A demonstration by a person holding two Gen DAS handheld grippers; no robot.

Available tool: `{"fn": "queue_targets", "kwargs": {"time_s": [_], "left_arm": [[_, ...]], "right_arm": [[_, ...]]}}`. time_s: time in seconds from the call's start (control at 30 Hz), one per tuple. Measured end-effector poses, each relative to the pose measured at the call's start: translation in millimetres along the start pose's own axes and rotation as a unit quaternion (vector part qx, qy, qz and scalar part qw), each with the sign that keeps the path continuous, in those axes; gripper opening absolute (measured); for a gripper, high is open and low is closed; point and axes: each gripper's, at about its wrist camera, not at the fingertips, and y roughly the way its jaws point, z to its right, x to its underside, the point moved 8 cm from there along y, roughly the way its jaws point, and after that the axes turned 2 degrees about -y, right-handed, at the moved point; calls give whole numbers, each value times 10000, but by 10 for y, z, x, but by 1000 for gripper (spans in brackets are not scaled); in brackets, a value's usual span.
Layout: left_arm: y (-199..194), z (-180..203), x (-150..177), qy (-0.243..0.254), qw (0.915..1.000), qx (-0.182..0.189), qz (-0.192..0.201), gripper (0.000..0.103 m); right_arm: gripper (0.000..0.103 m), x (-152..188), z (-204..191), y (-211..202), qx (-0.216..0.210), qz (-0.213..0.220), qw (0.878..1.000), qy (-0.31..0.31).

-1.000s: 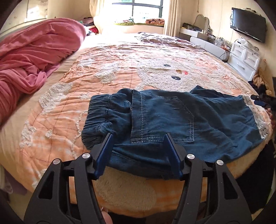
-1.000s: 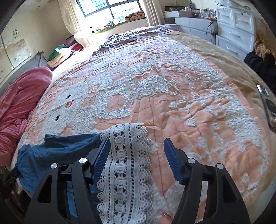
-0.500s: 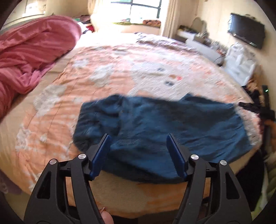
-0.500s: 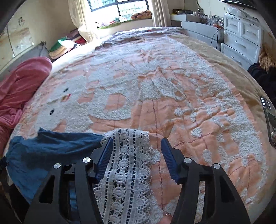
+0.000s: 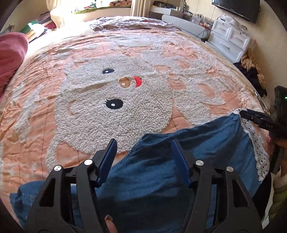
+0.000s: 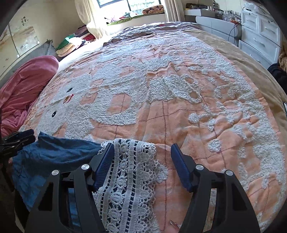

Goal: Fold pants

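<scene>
Blue denim pants (image 5: 161, 179) with a white lace hem (image 5: 256, 147) lie near the front edge of the bed. My left gripper (image 5: 143, 154) is open, low over the upper edge of the pants, with denim between its blue pads. My right gripper (image 6: 142, 157) is open over the lace hem (image 6: 129, 179), which lies between its fingers; the denim (image 6: 53, 154) spreads to its left. The right gripper shows in the left wrist view (image 5: 258, 118) at the hem. The left gripper shows in the right wrist view (image 6: 18, 139) at the far left.
The bed has an orange quilt with a fluffy white cartoon face (image 5: 114, 107). A pink blanket (image 6: 21, 89) is heaped at the left. White drawers (image 5: 231, 41) and dark clothes (image 5: 253, 75) stand beside the bed on the right. A window (image 6: 129, 5) is at the far end.
My left gripper has moved forward and right over the pants, from the waistband side to the upper edge. My right gripper has stayed at the lace hem, still open.
</scene>
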Motion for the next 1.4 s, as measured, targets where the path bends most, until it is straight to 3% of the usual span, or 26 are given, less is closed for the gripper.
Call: {"fn": "queue_targets", "kwargs": {"time_s": [0.07, 0.1, 0.23, 0.3, 0.37, 0.47, 0.57, 0.77, 0.97, 1.13, 1.27, 1.3, 1.4], "left_arm": [[146, -11, 44, -28, 9998, -26, -192, 36], [191, 4, 79, -50, 9996, 52, -260, 30], [221, 41, 125, 0, 9996, 103, -276, 23], [222, 73, 95, -37, 9994, 221, -274, 11], [229, 130, 76, 192, 9994, 102, -269, 7], [181, 185, 33, 452, 9989, -56, -87, 4], [99, 124, -77, 359, 9990, -114, 233, 3], [138, 58, -304, 264, 9977, -383, 501, 2], [411, -6, -272, 238, 9971, -581, 426, 3], [404, -15, -265, 218, 9970, -589, 463, 7], [128, -38, -276, 79, 9961, -447, 755, 26], [18, -24, -263, 94, 9954, -429, 852, 35], [-347, 80, -102, 206, 9931, -274, 1121, 45]], "right_arm": [[45, 25, -42, 62, -105, -71, 9998, -123], [43, 41, -83, 70, -155, -62, 9997, -202], [39, 92, -116, 71, -210, 8, 9994, -276], [35, 103, -117, 57, -236, 70, 9994, -243], [24, 116, -167, 5, -277, 144, 9989, -343], [22, 109, -244, -113, -280, 333, 9977, -520], [21, 29, -250, -226, -287, 573, 9965, -535], [21, -285, -283, -234, -10, 773, 9939, -791], [21, -213, -189, 203, 386, 216, 9949, -903], [30, -174, -139, 247, 338, 167, 9962, -785], [51, -173, -125, 2, 341, 328, 9962, -737], [53, -172, -112, -122, 334, 456, 9962, -663], [58, -44, -93, -535, 87, 787, 9962, -373]]}}
